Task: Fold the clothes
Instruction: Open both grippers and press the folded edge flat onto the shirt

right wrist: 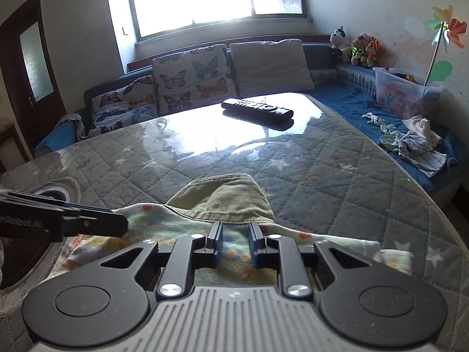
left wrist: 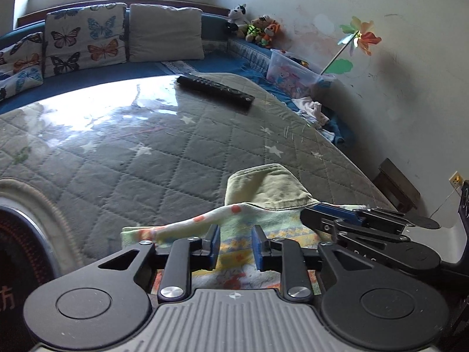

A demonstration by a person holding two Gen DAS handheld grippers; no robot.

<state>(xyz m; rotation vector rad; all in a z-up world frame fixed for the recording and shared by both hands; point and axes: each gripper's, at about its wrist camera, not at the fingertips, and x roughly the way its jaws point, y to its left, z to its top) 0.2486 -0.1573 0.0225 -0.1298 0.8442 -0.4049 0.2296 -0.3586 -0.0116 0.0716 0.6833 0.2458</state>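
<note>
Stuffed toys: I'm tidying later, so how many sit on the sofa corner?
3: a black-and-white one leftmost, a bear in green in the middle, an orange one rightmost. Others may be hidden.

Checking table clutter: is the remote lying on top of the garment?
No, the remote lies on the far part of the table, well apart from the garment at the near edge.

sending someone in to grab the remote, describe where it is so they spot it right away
Start at the big table covered with a grey quilted star-print cloth under a glossy clear sheet, in front of the blue sofa. The remote control lies flat near the table's far edge, towards the window, in the bright glare patch. It is the only long, black, button-covered bar there; the only other item on the table is soft pastel clothing at the near edge.
</note>
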